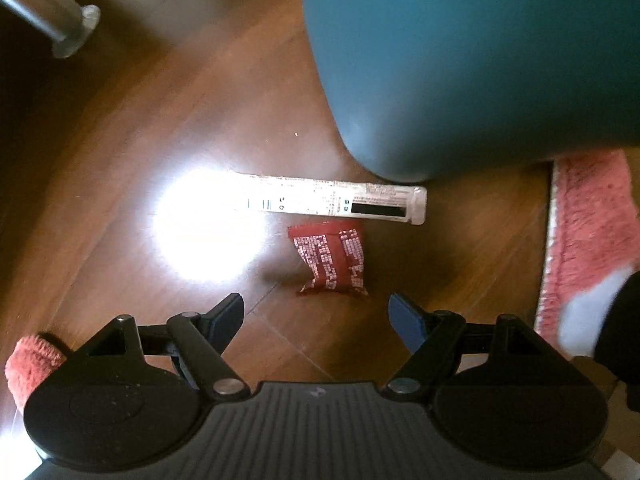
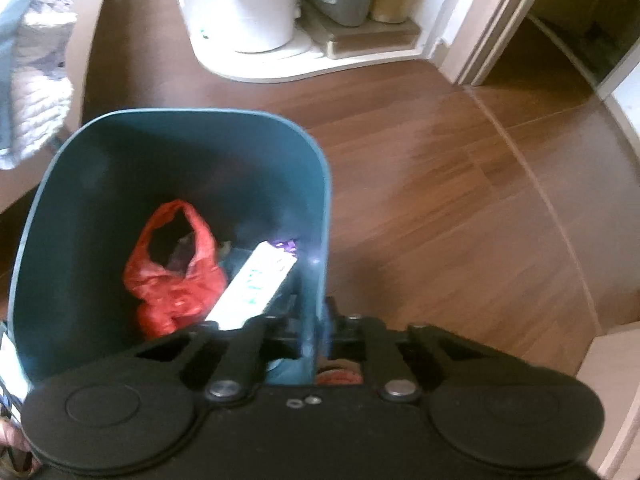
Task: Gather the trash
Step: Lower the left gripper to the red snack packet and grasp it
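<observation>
A crumpled red wrapper [image 1: 330,262] lies on the wooden floor just ahead of my left gripper [image 1: 316,312], which points down at it, open and holding nothing. Beyond it lies a long white printed wrapper [image 1: 336,200], one end washed out by glare. The teal bin [image 1: 460,60] stands right behind both. In the right wrist view my right gripper [image 2: 316,340] is shut on the near wall of the teal bin [image 2: 120,152]. Inside the bin are a red plastic bag [image 2: 176,276] and a white packet [image 2: 256,284].
A pink rug [image 1: 584,232] lies at the right with a person's socked foot [image 1: 588,320] on it. A metal furniture leg [image 1: 48,12] stands far left. Past the bin are a white cylindrical container [image 2: 248,0], a low shelf and a doorway [image 2: 560,40].
</observation>
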`<state>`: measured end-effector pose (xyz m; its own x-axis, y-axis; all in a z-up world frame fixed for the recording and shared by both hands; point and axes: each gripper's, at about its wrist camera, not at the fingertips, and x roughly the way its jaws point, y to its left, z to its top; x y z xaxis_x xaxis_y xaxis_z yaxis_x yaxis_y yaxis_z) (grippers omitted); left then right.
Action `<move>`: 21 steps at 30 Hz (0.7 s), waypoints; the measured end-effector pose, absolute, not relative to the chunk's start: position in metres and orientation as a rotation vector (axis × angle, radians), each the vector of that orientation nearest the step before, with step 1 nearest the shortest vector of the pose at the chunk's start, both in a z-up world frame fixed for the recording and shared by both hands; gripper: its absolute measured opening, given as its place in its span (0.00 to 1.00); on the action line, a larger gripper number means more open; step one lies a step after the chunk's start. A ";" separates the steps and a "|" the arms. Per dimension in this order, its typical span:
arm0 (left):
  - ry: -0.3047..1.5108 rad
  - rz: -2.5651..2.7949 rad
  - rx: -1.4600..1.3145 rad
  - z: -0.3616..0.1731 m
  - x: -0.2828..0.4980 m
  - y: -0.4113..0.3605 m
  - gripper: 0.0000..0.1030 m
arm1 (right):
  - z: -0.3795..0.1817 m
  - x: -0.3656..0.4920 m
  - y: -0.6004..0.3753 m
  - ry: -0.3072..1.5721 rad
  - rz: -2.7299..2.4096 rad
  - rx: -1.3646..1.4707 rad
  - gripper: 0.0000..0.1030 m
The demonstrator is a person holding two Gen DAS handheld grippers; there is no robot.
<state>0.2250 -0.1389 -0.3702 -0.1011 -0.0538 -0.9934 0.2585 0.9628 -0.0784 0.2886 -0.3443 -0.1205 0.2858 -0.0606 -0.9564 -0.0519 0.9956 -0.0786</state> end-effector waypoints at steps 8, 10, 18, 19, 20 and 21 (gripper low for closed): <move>1.663 -0.254 0.146 -0.407 0.228 -0.149 0.77 | -0.121 0.304 -0.334 1.195 -0.055 -0.160 0.03; 1.674 -0.242 0.115 -0.414 0.229 -0.147 0.71 | -0.122 0.308 -0.333 1.189 -0.059 -0.176 0.04; 1.727 -0.250 0.025 -0.419 0.231 -0.134 0.30 | -0.123 0.325 -0.326 1.172 -0.064 -0.152 0.06; 1.724 -0.245 0.023 -0.415 0.232 -0.129 0.30 | -0.123 0.327 -0.325 1.169 -0.063 -0.151 0.06; 1.721 -0.239 0.029 -0.411 0.233 -0.125 0.30 | -0.123 0.330 -0.323 1.168 -0.061 -0.147 0.06; 1.720 -0.234 0.038 -0.406 0.233 -0.121 0.30 | -0.122 0.332 -0.322 1.164 -0.059 -0.143 0.06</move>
